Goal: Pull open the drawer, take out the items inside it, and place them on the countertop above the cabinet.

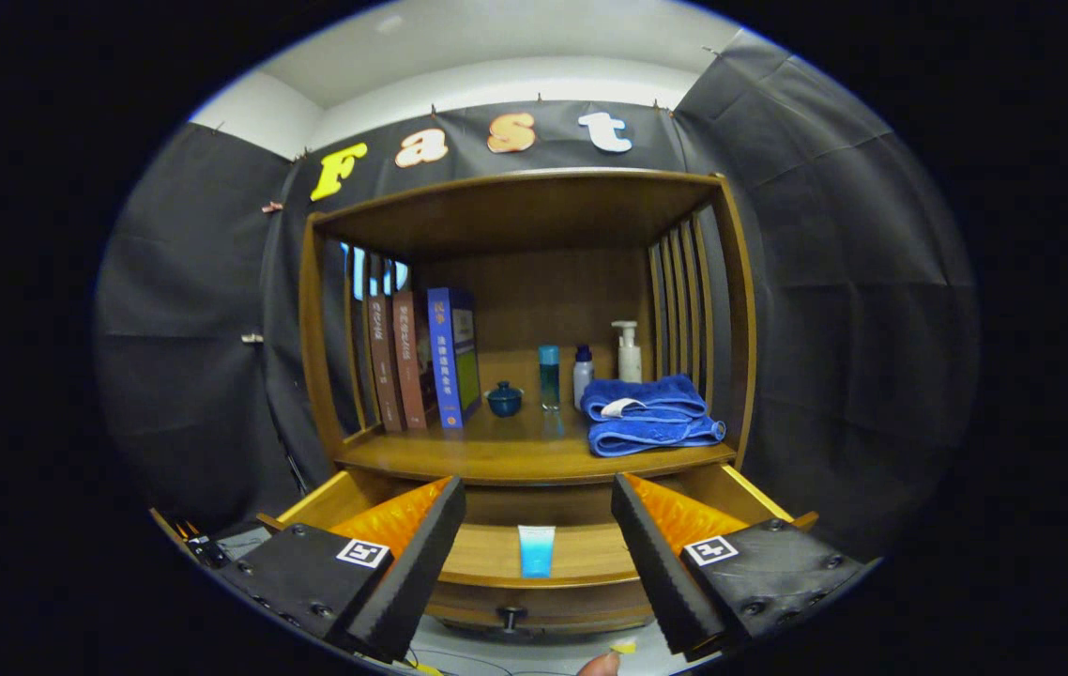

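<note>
A tube [535, 550] is lying in the open drawer [496, 573], between the gripper [539, 549] and its spread jaws. On the tabletop [496, 455] above, books [421, 357] are standing left, bottles [581, 371] behind, folded towels [651, 413] right.

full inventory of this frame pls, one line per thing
cabinet: 1, brown wood, against the booth wall
countertop: 1, brown wood, above the drawer
drawer: 1, brown wood, pulled open, between and beyond the claw's fingers
drawer knob: 1, dark, on the drawer front
tube: 1, light blue, lying in the drawer
books: 3, two brown and one blue, upright at the countertop's left
lidded pot: 1, dark blue, beside the books
bottles: 2, one teal, one white with a blue cap, at the back
pump bottle: 1, white, behind the towels
towels: 2, blue, folded and stacked, on the right
fingertip: 1, person's, below the claw
claw: 1, open, holding nothing
</note>
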Available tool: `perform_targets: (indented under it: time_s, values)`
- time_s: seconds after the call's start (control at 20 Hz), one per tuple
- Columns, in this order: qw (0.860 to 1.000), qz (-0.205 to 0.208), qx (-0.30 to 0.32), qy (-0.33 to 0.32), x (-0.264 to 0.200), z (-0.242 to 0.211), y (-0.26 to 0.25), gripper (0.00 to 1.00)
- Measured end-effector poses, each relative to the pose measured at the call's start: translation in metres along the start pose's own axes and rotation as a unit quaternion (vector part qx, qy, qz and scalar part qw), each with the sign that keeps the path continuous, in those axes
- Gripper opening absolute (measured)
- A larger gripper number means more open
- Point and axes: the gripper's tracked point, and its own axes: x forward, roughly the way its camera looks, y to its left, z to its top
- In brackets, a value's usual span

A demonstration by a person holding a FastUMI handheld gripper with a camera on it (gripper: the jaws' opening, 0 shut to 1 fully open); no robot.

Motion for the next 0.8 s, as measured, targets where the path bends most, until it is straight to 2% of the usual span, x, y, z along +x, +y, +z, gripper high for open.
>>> perform_targets:
  time_s: [0.2,0.35,0.55,0.7,0.8]
  values:
    - [0.994,0.039,-0.032,0.092,0.033,-0.016,0.015,0.99]
    - [0.983,0.066,-0.024,0.167,0.059,-0.044,0.024,0.99]
    - [0.959,0.05,-0.014,0.277,0.085,-0.092,0.006,0.98]
    - [0.952,0.022,-0.053,0.3,0.099,-0.105,-0.01,0.98]
    - [0.946,0.021,-0.072,0.317,0.106,-0.11,-0.01,0.98]
